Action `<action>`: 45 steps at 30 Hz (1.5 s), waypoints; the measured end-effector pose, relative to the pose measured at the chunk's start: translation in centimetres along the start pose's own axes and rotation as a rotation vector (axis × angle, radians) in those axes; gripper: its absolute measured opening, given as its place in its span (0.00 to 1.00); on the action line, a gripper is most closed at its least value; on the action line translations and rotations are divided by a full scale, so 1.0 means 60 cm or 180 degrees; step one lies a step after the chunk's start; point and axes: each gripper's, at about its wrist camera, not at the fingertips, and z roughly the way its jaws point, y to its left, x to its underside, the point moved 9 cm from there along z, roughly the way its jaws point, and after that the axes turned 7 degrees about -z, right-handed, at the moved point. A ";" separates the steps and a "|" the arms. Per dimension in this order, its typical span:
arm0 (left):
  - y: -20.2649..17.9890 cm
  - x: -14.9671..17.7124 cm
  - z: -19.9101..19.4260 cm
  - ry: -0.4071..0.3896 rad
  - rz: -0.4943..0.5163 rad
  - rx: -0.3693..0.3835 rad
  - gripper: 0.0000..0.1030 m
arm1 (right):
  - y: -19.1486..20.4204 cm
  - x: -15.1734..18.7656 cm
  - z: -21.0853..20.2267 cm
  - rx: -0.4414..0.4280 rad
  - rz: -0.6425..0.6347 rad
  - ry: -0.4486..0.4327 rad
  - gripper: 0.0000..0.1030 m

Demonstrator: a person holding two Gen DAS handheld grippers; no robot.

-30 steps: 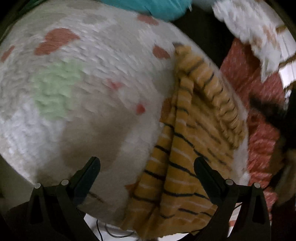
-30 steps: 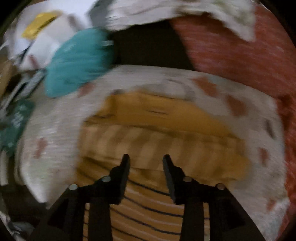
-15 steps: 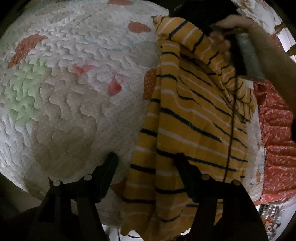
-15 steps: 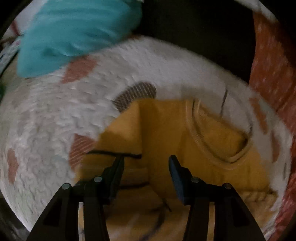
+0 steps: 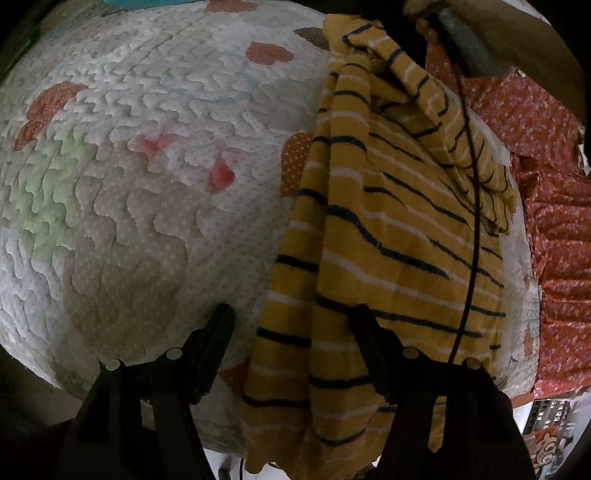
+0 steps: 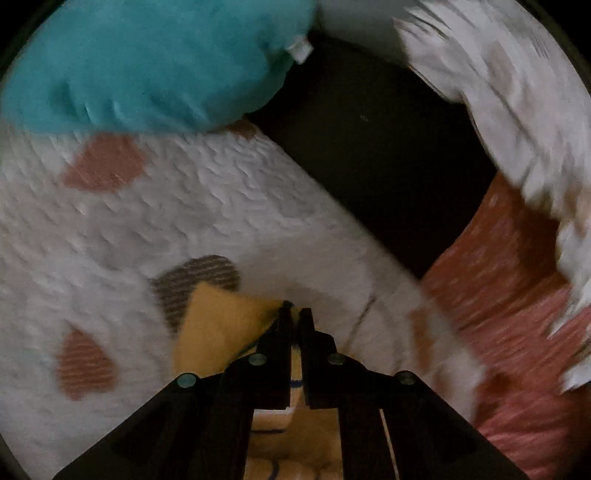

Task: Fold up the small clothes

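Lying along the right-hand part of the white quilted mat (image 5: 155,206), the yellow striped garment (image 5: 388,236) is bunched lengthwise, with dark and white stripes running across it. Its near end hangs over the mat's front edge.

Left gripper (image 5: 291,317): the jaws stand apart. One finger rests over bare mat; the other sits over the garment, so the garment's left edge lies between them. The pads do not press on the cloth from both sides. The jaws have just been closing partway, with that edge of the garment between them.

Right gripper (image 6: 295,314): the jaws are together, pinched on a far corner of the garment (image 6: 221,321). Yellow cloth shows at the fingertips and below them. In the left wrist view, the far end of the garment is lifted and gathered near the person's hand (image 5: 424,14) at the top of the frame. A thin dark cable (image 5: 474,206) runs down across the cloth.

Surroundings: the mat carries heart-shaped patches in rust, pink, green and brown. A teal cushion (image 6: 147,62) rests on the mat's far edge. A red patterned fabric (image 5: 554,206) lies just beside the mat on the right. A white fabric (image 6: 517,96) shows at the upper right of the right wrist view, blurred.
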 end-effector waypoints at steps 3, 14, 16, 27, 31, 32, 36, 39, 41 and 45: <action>0.007 -0.003 -0.005 0.0029 -0.0038 0.0043 0.64 | 0.007 0.009 -0.012 -0.0110 0.0128 -0.0062 0.05; 0.096 -0.037 -0.063 -0.0171 -0.0865 0.0524 0.64 | 0.063 0.209 -0.219 -0.2065 0.1206 -0.0337 0.38; 0.125 -0.040 -0.073 -0.0246 -0.1002 0.0519 0.64 | 0.109 0.242 -0.221 -0.2227 0.1200 -0.0249 0.38; 0.172 -0.006 -0.109 -0.0357 -0.0910 0.0451 0.64 | 0.240 0.232 -0.263 -0.3190 0.1555 -0.0101 0.42; 0.134 0.014 -0.095 -0.0192 -0.0624 0.0472 0.61 | 0.140 0.314 -0.295 -0.2983 0.1754 -0.0345 0.42; 0.120 0.016 -0.086 -0.0139 -0.0564 0.0500 0.57 | 0.115 0.352 -0.293 -0.2871 0.1809 -0.0329 0.42; 0.085 0.049 -0.057 0.0070 -0.0230 0.0339 0.19 | 0.029 0.522 -0.267 -0.2490 0.2165 -0.0179 0.42; 0.071 0.064 -0.041 0.0064 -0.0007 0.0029 0.19 | -0.012 0.631 -0.253 -0.2395 0.2521 -0.0095 0.42; 0.057 0.075 -0.032 0.0055 0.0179 -0.0105 0.19 | -0.031 0.691 -0.241 -0.2414 0.2759 -0.0038 0.42; 0.023 0.100 -0.014 -0.0033 0.0623 -0.0483 0.19 | -0.037 0.782 -0.223 -0.2454 0.3132 0.0056 0.42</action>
